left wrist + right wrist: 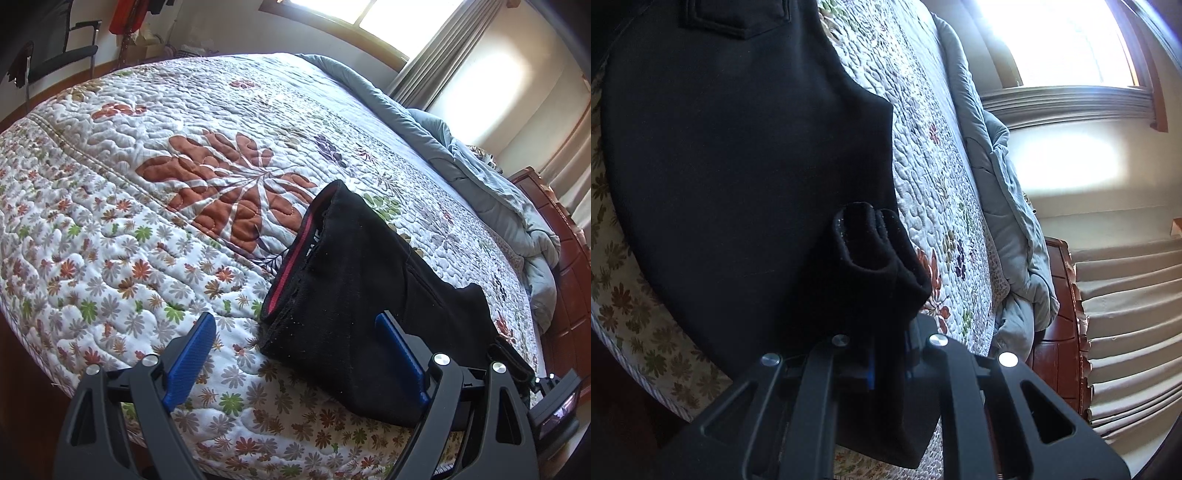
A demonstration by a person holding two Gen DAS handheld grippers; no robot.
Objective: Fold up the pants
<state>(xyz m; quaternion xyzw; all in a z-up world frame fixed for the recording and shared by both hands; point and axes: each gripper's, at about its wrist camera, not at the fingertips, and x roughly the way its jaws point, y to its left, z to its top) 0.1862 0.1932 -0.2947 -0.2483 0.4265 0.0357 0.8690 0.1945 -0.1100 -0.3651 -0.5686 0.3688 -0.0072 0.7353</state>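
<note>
Right gripper (886, 369), bottom centre of right wrist view: jaws nearly closed, pinching a bunched wad of the black pants (738, 166); fabric drapes off it to the upper left. Left gripper (295, 350), bottom of left wrist view: wide, empty, right pad just beside the pants' near edge. Pants lie lower right on the floral quilt (147, 184). Prob soft, light knit, limp, non-slip on quilting. Best holds: red-lined waistband (291, 258) corners, hems.

White letters stand on the inside of the pants' (354, 295) waistband (295, 254), beside its red stripe, too cut off to read.
</note>
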